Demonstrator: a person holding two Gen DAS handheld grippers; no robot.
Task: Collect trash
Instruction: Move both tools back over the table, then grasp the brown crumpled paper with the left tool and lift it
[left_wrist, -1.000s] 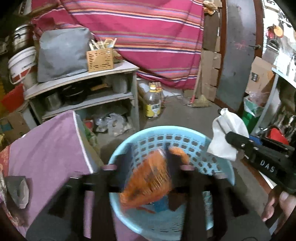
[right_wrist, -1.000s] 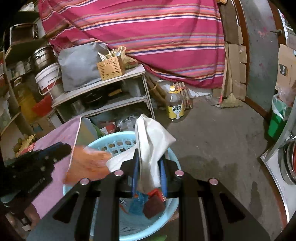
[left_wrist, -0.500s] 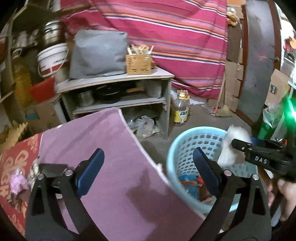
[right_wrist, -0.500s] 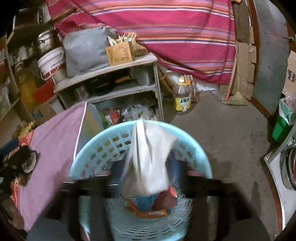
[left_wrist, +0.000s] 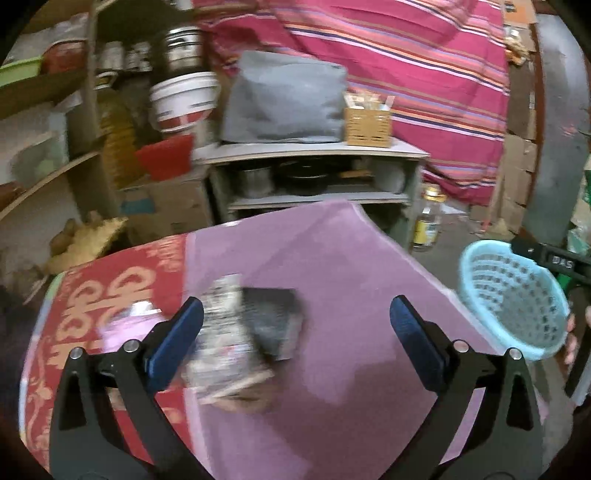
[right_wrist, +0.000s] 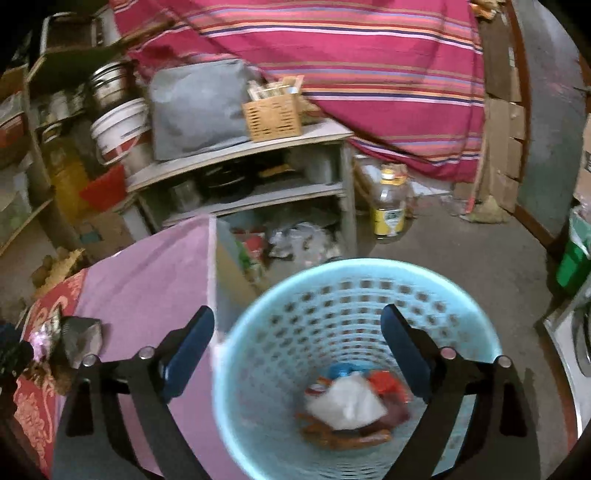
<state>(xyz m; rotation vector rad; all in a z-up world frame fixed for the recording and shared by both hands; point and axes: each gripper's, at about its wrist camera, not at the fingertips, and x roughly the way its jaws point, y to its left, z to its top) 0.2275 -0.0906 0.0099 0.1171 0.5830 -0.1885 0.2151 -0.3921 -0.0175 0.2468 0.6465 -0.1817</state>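
Observation:
A light blue perforated basket (right_wrist: 369, 291) stands on the floor beside the table; it also shows in the left wrist view (left_wrist: 513, 295). Inside lie a white crumpled wrapper (right_wrist: 345, 404), an orange bag (right_wrist: 343, 435) and red and blue scraps. My right gripper (right_wrist: 297, 354) is open and empty above the basket. My left gripper (left_wrist: 295, 339) is open and empty over the purple tablecloth (left_wrist: 332, 266), above a blurred silvery wrapper (left_wrist: 221, 339) and a dark packet (left_wrist: 275, 325). These also show in the right wrist view (right_wrist: 74, 338).
A grey shelf unit (right_wrist: 251, 173) with a wicker box (right_wrist: 273, 114) and grey bag stands behind the table. An oil bottle (right_wrist: 389, 203) is on the floor. A red patterned cloth (left_wrist: 110, 295) covers the table's left part. A white bucket (left_wrist: 184, 99) sits at back left.
The left gripper dropped the orange bag into the basket, opened and swung left over the table. The right gripper opened and the white wrapper fell into the basket.

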